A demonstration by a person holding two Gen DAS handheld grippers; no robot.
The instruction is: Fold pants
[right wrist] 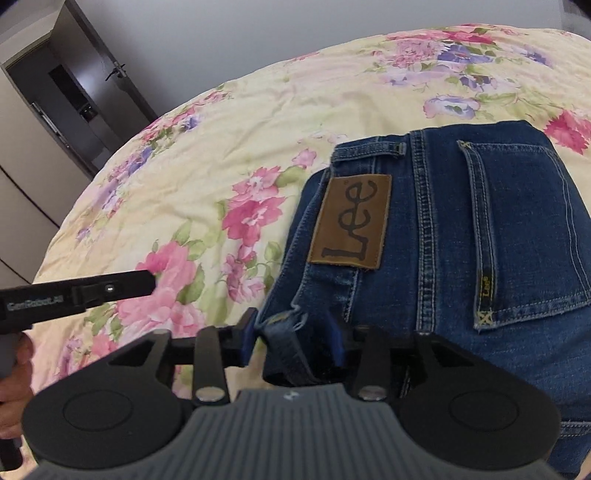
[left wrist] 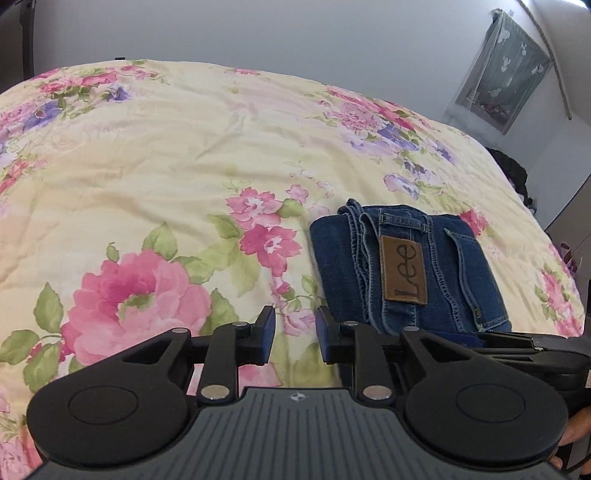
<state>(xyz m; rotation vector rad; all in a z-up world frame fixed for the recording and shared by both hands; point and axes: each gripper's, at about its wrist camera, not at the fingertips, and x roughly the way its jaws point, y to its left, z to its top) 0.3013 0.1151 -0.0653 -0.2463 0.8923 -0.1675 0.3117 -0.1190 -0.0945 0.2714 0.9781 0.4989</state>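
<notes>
Denim pants (right wrist: 461, 229) are lying folded at twelve o'clock, long axis running away; right hand-held gripper (right wrist: 299, 328) is pinching their near hem (left hand-held gripper (left wrist: 294, 325) released, empty).

Bed (left wrist: 184, 147) fills most of both views, covered by a pale yellow quilt (right wrist: 258, 122) printed with pink and purple flowers plus green leaves; fabric lightly wrinkled. Plain grey wall (left wrist: 295, 29) behind it. Upper right of left wrist view: window (left wrist: 498, 70) with a sheer patterned curtain. Dark bundle (left wrist: 513, 173) at the bed's right edge, too unclear to identify. Upper left of right wrist view: dark door (right wrist: 110, 70) with lever handle, next to a light cabinet (right wrist: 26, 155).
</notes>
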